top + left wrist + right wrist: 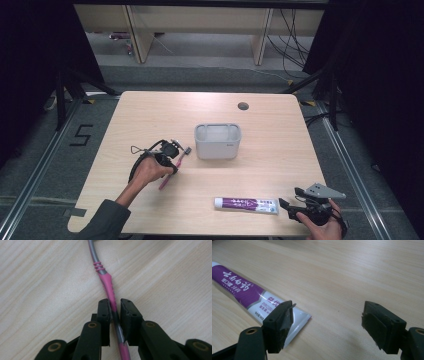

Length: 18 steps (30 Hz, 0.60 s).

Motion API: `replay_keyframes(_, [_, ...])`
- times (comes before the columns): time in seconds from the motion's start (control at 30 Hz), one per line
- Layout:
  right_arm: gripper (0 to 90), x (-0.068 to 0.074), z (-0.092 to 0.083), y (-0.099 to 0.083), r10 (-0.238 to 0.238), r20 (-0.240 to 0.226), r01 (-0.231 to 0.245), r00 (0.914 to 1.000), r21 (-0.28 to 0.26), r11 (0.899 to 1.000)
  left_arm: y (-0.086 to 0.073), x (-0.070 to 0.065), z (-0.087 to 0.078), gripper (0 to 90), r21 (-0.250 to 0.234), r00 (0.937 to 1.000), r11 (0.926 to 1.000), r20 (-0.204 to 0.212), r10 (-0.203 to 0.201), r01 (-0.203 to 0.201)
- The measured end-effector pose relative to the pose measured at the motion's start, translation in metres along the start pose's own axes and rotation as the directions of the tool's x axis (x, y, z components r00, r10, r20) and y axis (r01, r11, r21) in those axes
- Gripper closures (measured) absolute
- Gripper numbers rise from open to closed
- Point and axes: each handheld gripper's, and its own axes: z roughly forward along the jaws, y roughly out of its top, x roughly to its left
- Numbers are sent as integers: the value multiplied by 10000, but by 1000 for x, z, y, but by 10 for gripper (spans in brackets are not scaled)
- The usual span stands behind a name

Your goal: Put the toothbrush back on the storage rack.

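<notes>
Dark curtains hang to both sides of a pale wooden tabletop [150, 115], with wooden furniture legs and loose cables on the grey floor beyond it. Near the middle of the tabletop stands a grey holder [217, 141] with open compartments at its top.

Just left of the holder, the left hand-held gripper [176, 156] is lowered over a pink and grey toothbrush [172, 169] that lies flat on the wood, its head pointing toward the holder and its pink handle end sticking out below the hand. In the left gripper view the two black jaws stand close on either side of the toothbrush [110, 287] handle, nearly closed around it; the left pad appears to touch the handle, while whether the right pad presses on it I cannot tell.

Near the front edge on the right lies a white and purple toothpaste tube [246, 204], flat on the tabletop. The right hand-held gripper [290, 199] is just beside the tube's right end, its jaws spread wide and holding nothing. In the right gripper view the crimped end of the tube [249, 298] lies behind the left jaw, and bare wood shows between the jaws.
</notes>
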Motion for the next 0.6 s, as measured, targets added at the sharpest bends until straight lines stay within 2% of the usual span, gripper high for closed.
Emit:
replay_keyframes(0.1, [257,0,1,0,-17,15,17,10000,-71,10000,1,2,0,794,277,9997,9993,39,237,-238])
replay_keyframes(0.2, [257,0,0,0,-11,-5,11,10000,2,10000,4,4,1,804,386,9976,9969,140,677,-682])
replay_keyframes(0.23, [257,0,0,0,26,-24,-26,10000,18,10000,5,7,2,810,367,9932,9926,140,1154,-1158])
replay_keyframes(0.27, [257,0,0,0,33,-28,-33,10000,18,10000,6,8,1,814,583,9896,9879,130,1429,-1435])
replay_keyframes(0.3, [257,0,0,0,2,-26,-2,10000,-5,10000,4,2,1,817,823,9986,9952,146,514,-524])
replay_keyframes(0.37, [257,0,0,0,-58,-2,58,10000,-42,10000,4,3,2,818,837,9983,9949,169,552,-565])
replay_keyframes(0.4, [257,0,0,0,-128,45,129,9999,-107,9999,4,3,3,820,835,9991,9957,206,381,-397])
replay_keyframes(0.47, [257,-1,0,1,-230,60,230,9997,-158,9996,4,6,2,825,1052,9986,9933,283,457,-485])
replay_keyframes(0.6, [257,0,0,0,-164,45,165,9999,-111,9998,2,8,2,829,1142,9981,9919,311,527,-559])
